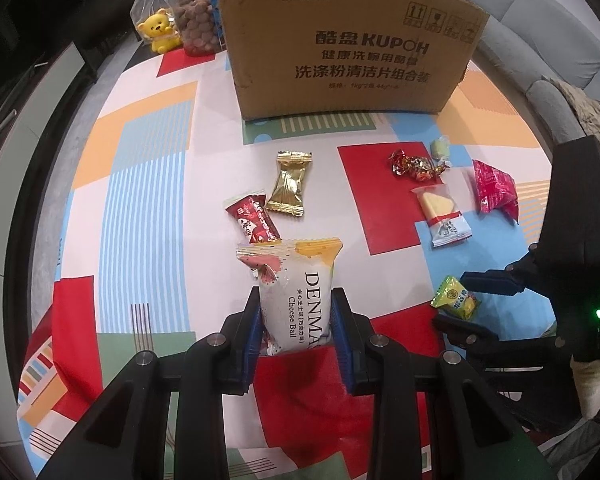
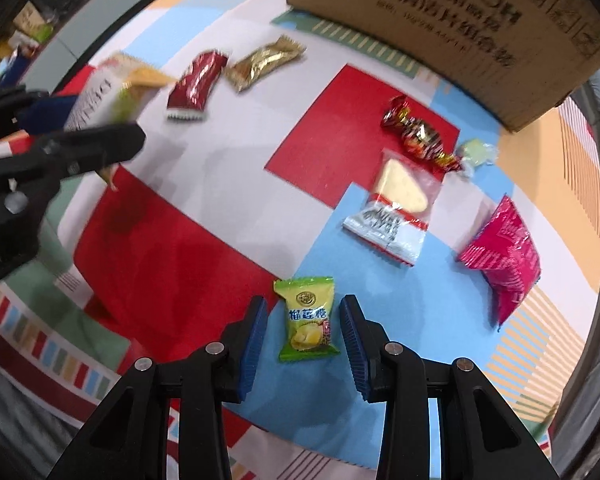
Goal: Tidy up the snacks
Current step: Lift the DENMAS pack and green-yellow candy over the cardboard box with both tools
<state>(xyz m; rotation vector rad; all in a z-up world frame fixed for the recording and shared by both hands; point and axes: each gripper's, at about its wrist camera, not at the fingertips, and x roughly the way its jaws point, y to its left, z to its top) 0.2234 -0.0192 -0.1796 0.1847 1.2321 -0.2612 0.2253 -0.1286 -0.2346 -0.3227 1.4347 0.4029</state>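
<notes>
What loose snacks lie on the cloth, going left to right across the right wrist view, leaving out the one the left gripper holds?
Dark red packet → gold packet → green durian candy, between the right gripper's open jaws → clear-wrapped wedge snack → pink packet. The foil candy and pale green sweet overlap that span, so they are left out.

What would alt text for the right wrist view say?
The right gripper hangs open around a green durian candy lying on a colourful patterned tablecloth. More wrapped snacks lie scattered beyond it, before a cardboard box; the left gripper holds a white packet at left.
</notes>
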